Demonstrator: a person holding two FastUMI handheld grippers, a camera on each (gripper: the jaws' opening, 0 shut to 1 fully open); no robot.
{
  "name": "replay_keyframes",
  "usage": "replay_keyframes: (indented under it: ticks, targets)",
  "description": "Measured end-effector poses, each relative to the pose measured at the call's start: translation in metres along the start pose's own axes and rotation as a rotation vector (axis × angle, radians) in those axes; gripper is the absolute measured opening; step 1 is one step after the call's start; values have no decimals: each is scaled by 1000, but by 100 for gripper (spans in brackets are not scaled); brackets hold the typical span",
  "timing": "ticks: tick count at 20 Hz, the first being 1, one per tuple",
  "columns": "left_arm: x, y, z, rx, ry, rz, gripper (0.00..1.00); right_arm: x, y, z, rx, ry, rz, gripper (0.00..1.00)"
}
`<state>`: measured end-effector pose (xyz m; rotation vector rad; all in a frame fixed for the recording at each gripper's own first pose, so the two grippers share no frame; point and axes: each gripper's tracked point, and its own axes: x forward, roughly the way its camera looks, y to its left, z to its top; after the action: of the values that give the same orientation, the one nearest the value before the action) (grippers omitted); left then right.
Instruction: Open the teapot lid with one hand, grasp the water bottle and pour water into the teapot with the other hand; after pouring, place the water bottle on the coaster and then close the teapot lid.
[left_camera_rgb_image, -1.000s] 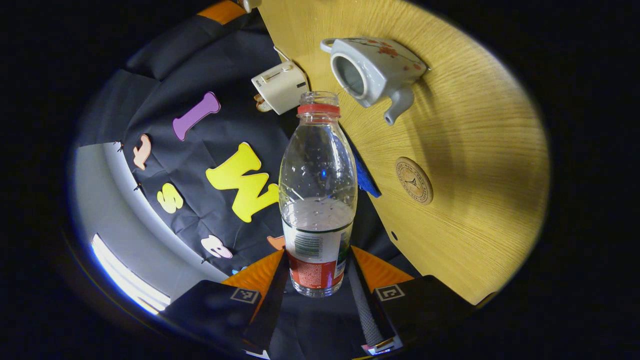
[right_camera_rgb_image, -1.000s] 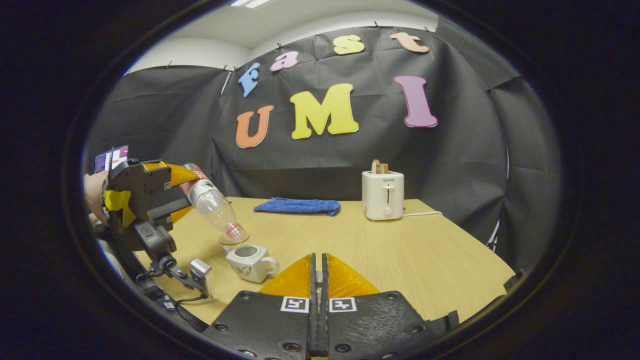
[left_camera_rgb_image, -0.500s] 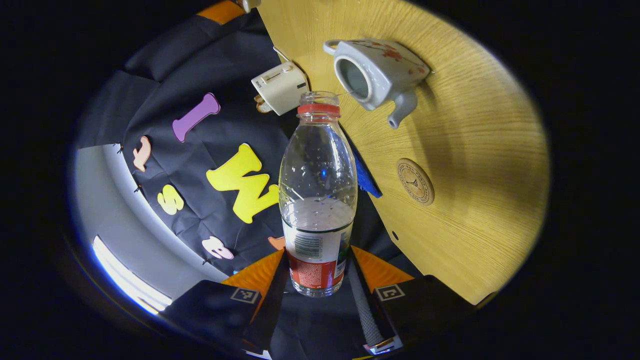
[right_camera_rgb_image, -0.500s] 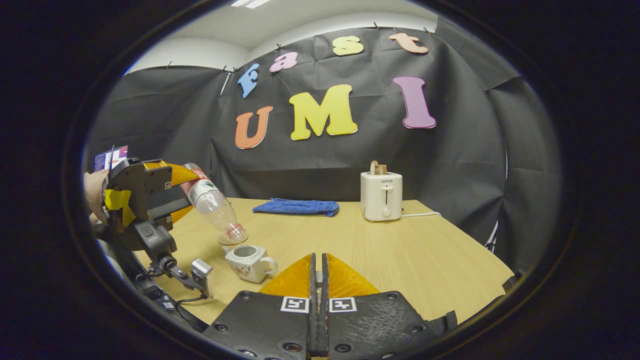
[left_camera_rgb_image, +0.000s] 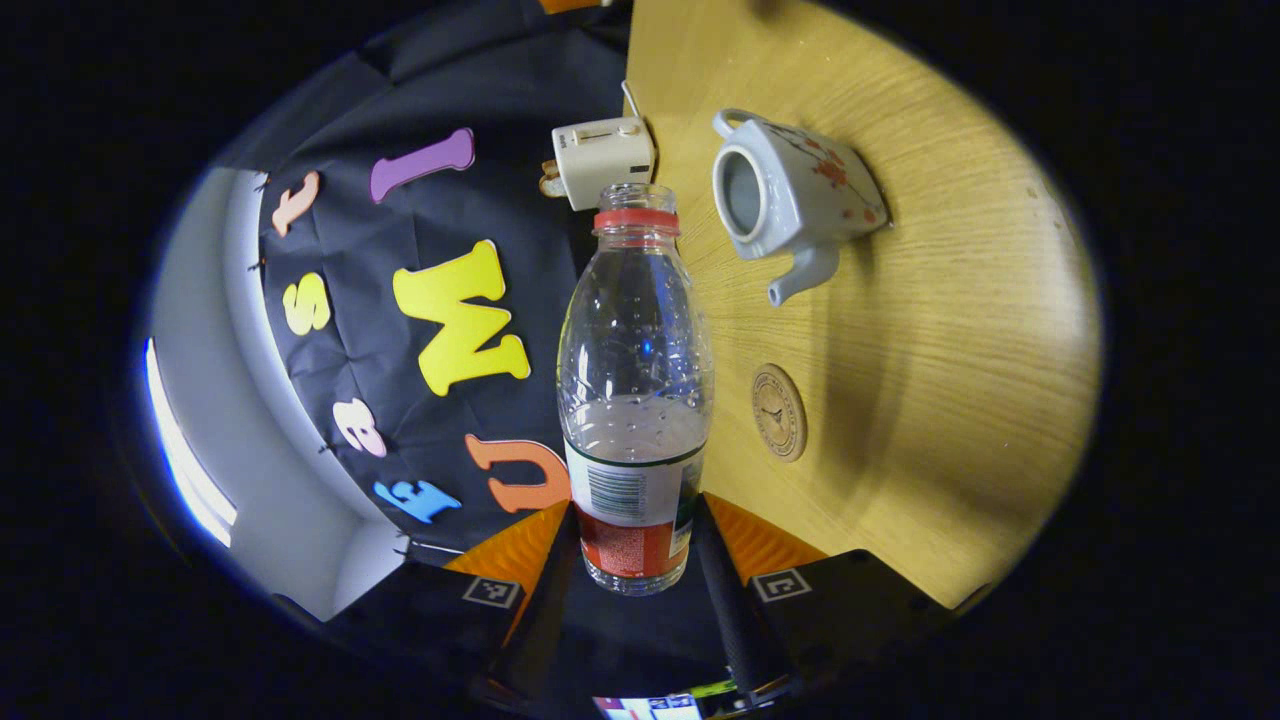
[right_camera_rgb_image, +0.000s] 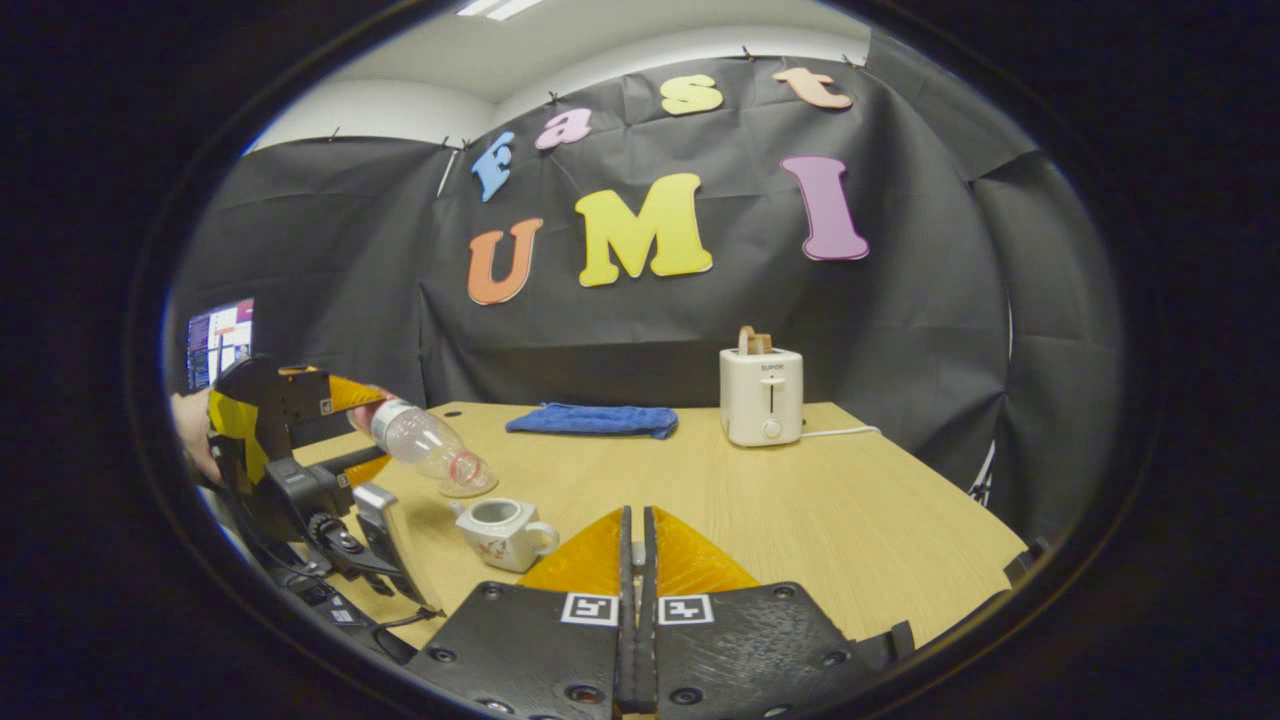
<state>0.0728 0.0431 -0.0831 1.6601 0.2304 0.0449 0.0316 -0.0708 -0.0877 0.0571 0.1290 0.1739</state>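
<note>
- The clear plastic water bottle with the red neck ring (left_camera_rgb_image: 636, 400) is clenched low on its labelled base between the jaws of the left gripper (left_camera_rgb_image: 640, 590); it is uncapped, and water appears to sit in its lower part.
- In the right gripper view the bottle (right_camera_rgb_image: 425, 447) is seen tilted, mouth downward, beside and above the open mouth of the small grey-white ceramic teapot with the red flower pattern (right_camera_rgb_image: 503, 531), which stands on the light wooden tabletop (right_camera_rgb_image: 800, 500).
- In the left gripper view the teapot (left_camera_rgb_image: 790, 200) lies ahead of the jaws and off to one side of the bottle's mouth, so the mouth does not appear to be over the opening; no stream can be made out.
- For a clean pour, the bottle's mouth is best brought directly over the opening first, and the tilt raised slowly so that no water is spilled on the tabletop.
- The grip should be kept firm, since the bottle is held only by its base and may swing.
- The round wooden coaster (left_camera_rgb_image: 779, 412) lies on the tabletop nearer the jaws than the teapot; the bottle is to be set upright there afterwards.
- The jaws of the right gripper (right_camera_rgb_image: 636, 560) are pressed together; whether the lid is pinched between them cannot be told.
</note>
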Motion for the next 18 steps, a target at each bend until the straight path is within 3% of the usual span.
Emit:
replay_keyframes:
  ticks: [5, 9, 14, 18]
  targets:
    - [-4, -28, -5, -460, -20, -111, 69, -5, 3, 12, -11, -13, -5, 2]
    - [-16, -23, -3, -817, -40, -116, 73, -3, 11, 15, -4, -6, 6, 0]
    - [-11, 0, 6, -1175, -150, -135, 70, -4, 20, 14, -13, 2, 17, 0]
    - [17, 11, 7, -1405, -173, -197, 70, -5, 21, 17, -17, -2, 14, 2]
